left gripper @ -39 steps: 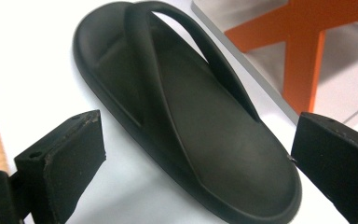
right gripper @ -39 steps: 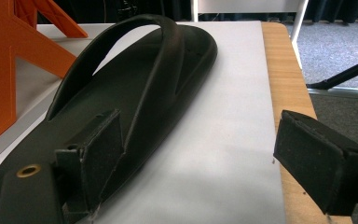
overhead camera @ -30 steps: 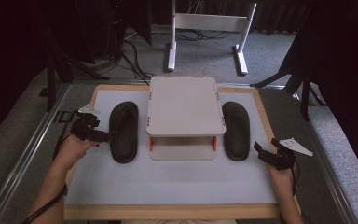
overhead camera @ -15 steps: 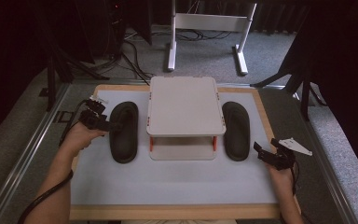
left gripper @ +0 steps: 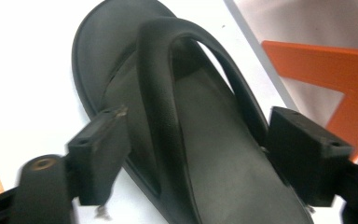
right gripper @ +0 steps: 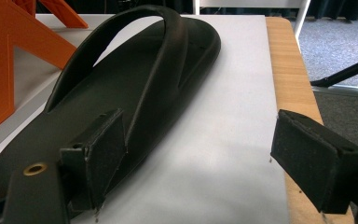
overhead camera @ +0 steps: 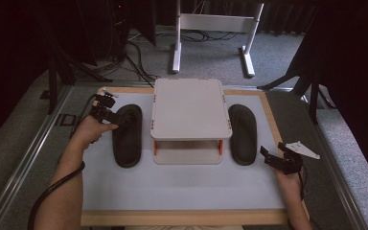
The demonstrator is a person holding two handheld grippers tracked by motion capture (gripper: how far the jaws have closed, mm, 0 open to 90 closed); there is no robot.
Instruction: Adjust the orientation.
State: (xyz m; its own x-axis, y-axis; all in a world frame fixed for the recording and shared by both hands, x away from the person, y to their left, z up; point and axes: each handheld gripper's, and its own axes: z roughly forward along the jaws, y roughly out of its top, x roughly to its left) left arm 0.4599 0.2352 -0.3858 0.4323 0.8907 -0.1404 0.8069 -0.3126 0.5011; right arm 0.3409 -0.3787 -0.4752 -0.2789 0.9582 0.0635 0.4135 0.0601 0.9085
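- In my left gripper view the left slipper's (left gripper: 186, 140) heel runs off the bottom edge, and the jaws cover part of its rims, so I cannot tell whether the pads touch it.
- My left gripper (overhead camera: 106, 111) straddles that slipper near its toe end; its jaws have just been closing with the slipper between them, yet they stand apart, not clamped.
- In the high view the gripper's tips are too small and dark to read against the slipper (overhead camera: 127, 135).
- The right slipper (right gripper: 135, 93) is cut off at the lower left of my right gripper view; its strap arches up clearly.
- My right gripper (overhead camera: 280, 160) hangs with jaws wide, holding nothing, just beside the right slipper's (overhead camera: 243, 133) heel.
- The surface is a white mat (overhead camera: 182, 187) in a wooden frame (overhead camera: 182, 218), with grey carpet around and a white stand's legs (overhead camera: 211, 33) beyond; the back of the room is dark.
- Between the slippers sits a white rack (overhead camera: 189, 108) on orange supports (left gripper: 340, 70); its lower shelf is mostly hidden under the top.
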